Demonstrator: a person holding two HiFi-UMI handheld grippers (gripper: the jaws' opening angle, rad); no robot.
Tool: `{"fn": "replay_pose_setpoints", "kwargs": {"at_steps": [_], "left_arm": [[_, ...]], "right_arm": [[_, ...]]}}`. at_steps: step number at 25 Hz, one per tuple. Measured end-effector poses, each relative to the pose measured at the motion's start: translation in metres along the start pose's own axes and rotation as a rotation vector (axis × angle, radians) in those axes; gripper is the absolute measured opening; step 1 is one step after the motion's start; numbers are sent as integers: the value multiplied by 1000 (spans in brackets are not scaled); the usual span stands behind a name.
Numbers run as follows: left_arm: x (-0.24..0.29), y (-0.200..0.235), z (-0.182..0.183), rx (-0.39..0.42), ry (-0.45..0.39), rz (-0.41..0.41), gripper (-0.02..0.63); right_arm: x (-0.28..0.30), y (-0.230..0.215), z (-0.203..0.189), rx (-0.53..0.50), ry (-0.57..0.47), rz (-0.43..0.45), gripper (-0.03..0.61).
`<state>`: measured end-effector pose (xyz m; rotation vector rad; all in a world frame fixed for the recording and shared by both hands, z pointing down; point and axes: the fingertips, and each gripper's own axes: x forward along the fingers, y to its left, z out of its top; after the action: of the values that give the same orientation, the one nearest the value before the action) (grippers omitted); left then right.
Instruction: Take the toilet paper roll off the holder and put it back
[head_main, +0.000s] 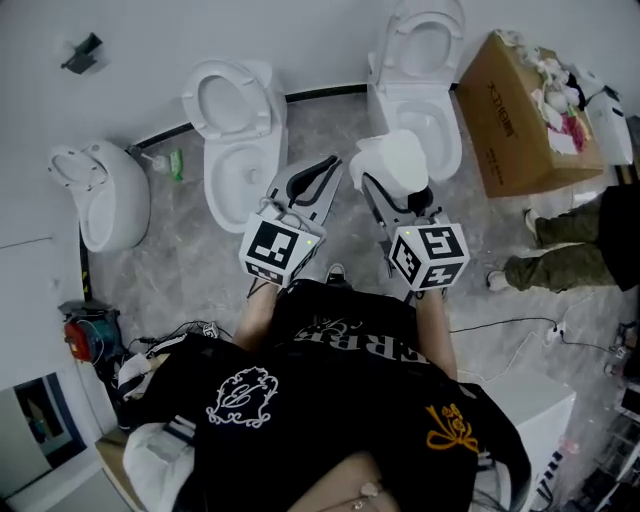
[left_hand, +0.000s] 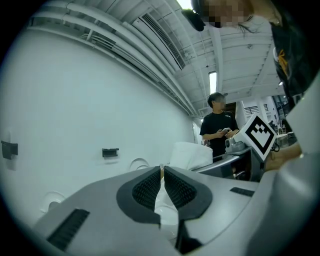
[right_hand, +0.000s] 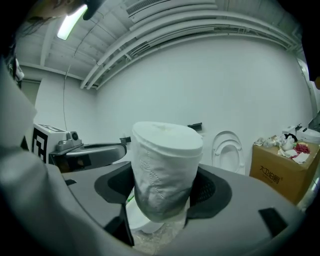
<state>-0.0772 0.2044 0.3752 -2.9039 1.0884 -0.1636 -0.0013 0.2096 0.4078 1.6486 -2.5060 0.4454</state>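
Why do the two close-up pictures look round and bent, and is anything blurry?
Both gripper views: wide-angle lenses bow the ceiling pipes and blacken the corners. Right gripper view: toilet paper roll sharp, its lower part shaded. Head view: even light, sharp throughout.

1. Cool, even, bright light fills the room, and the white wall (right_hand: 210, 80) shows no glare.
2. A ceiling tube light (left_hand: 212, 82) blows out to pure white in my left gripper view.
3. Both gripper views bend hard toward their edges, and their corners are black.
4. The toilet paper roll (right_hand: 165, 170) is bright on top and shaded grey lower down.
5. My head view is sharp, and the floor (head_main: 180, 250) shows only faint, soft shadows.
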Motion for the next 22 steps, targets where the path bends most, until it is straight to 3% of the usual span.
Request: {"fn": "replay_pose_setpoints", "kwargs": {"at_steps": [8, 14, 22], "left_arm": [[0, 22, 6, 33, -3, -23, 38], [19, 13, 10, 35, -25, -31, 38], [56, 44, 3, 22, 0, 8, 38]], "right_arm": [[15, -3, 17, 23, -37, -23, 316], [17, -25, 28, 3, -33, -34, 316], [59, -56, 40, 17, -25, -9, 316]]}}
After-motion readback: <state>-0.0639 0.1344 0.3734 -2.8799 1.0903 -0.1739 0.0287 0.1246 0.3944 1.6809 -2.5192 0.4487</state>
